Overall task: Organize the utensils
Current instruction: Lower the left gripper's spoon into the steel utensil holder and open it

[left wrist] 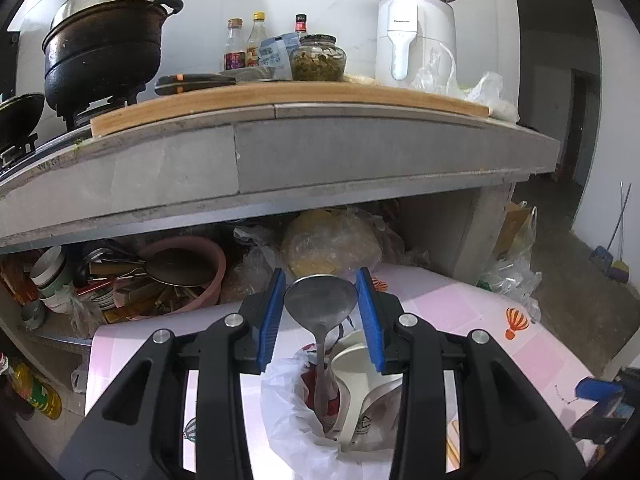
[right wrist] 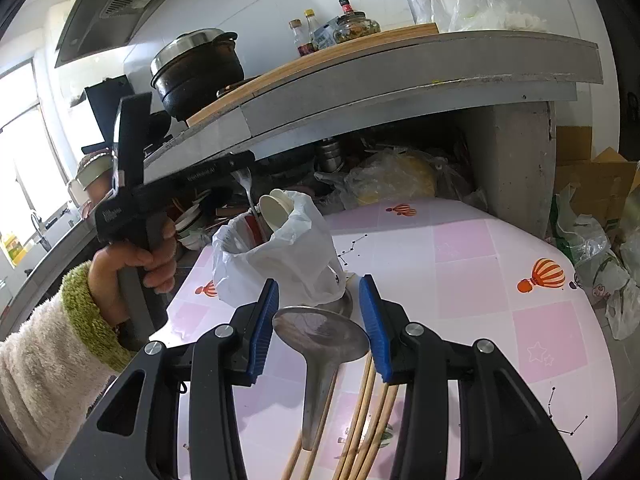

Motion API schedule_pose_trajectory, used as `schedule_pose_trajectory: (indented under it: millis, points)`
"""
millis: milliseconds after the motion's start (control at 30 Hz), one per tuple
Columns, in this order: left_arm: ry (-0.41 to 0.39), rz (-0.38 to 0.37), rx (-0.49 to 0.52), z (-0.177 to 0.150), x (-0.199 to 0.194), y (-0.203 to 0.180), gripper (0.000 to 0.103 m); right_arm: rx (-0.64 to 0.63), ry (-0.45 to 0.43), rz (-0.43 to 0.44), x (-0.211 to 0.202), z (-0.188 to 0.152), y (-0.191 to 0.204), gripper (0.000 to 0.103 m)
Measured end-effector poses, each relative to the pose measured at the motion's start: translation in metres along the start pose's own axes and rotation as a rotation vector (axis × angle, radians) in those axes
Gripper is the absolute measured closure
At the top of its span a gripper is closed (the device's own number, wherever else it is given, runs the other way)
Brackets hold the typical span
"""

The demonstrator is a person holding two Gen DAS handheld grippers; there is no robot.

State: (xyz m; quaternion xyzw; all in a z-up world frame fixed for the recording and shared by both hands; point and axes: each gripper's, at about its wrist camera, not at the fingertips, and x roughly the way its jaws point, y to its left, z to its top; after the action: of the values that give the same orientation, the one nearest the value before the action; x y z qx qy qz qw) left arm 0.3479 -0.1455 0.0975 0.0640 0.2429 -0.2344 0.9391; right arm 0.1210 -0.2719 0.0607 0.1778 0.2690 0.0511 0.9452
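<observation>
My left gripper [left wrist: 321, 276] is shut on the bowl of a metal spoon [left wrist: 320, 300]. Its handle hangs down into a utensil holder lined with a white plastic bag [left wrist: 288, 400]. White ceramic spoons [left wrist: 360, 372] stand in that holder. In the right wrist view a hand carries the left gripper [right wrist: 240, 166] above the bagged holder [right wrist: 288, 256], and the spoon [right wrist: 248, 190] dips into it. My right gripper [right wrist: 319, 280] is shut on the bowl of a larger metal spoon [right wrist: 320, 336], just in front of the holder. Several wooden chopsticks [right wrist: 360, 420] lie on the table beneath it.
A pink table with balloon prints [right wrist: 460, 260] stands before a concrete counter [left wrist: 320, 152]. The counter carries a black pot [left wrist: 104, 44], bottles, a jar and a white appliance [left wrist: 416, 36]. Under the counter sits a pink basin of utensils [left wrist: 180, 276], with plastic bags [left wrist: 332, 240] beside it.
</observation>
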Motion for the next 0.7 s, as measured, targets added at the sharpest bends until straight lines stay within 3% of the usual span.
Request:
schedule_pose_trajectory:
  millis: [700]
  points:
    - [-0.016, 0.026, 0.125, -0.034, 0.007, -0.024, 0.068, 0.006, 0.008, 0.003, 0.0, 0.002, -0.002, 0.062]
